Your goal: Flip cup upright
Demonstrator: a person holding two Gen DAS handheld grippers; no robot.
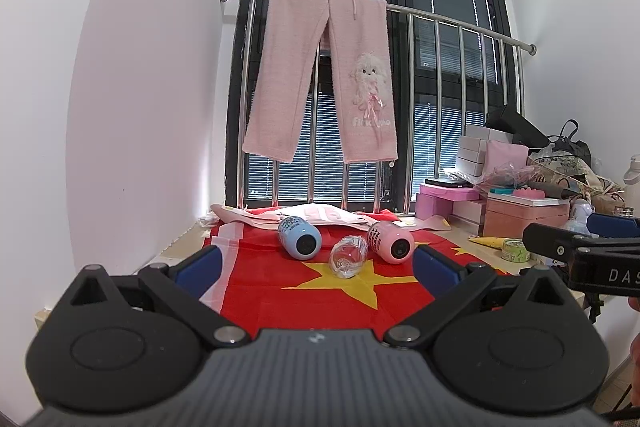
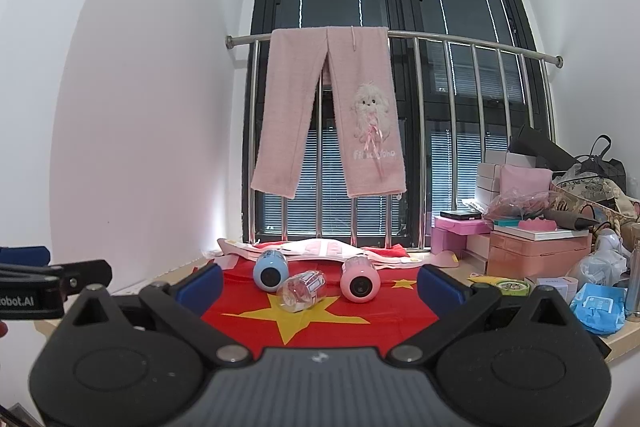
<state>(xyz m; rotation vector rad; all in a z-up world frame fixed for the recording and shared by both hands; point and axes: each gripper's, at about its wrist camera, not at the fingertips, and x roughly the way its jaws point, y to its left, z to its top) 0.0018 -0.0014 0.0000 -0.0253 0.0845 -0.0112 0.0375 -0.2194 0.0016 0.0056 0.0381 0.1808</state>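
Three cups lie on their sides on a red flag with yellow stars (image 1: pixel 280 287): a blue cup (image 1: pixel 299 237), a clear glass cup (image 1: pixel 348 255) in front, and a pink cup (image 1: pixel 390 241). All three also show in the right wrist view: the blue cup (image 2: pixel 270 271), the clear cup (image 2: pixel 302 291), the pink cup (image 2: pixel 359 279), on the flag (image 2: pixel 360 319). My left gripper (image 1: pixel 316 265) is open and empty, short of the cups. My right gripper (image 2: pixel 320 281) is open and empty, also short of them. Each gripper shows at the edge of the other's view.
A steel railing (image 1: pixel 440 23) with pink trousers (image 1: pixel 320 79) hanging on it stands behind the cups, before a dark window. Pink and white boxes (image 1: pixel 520 211), bags and a tape roll (image 1: pixel 516 250) crowd the right of the ledge. A white wall (image 1: pixel 140 107) is at left.
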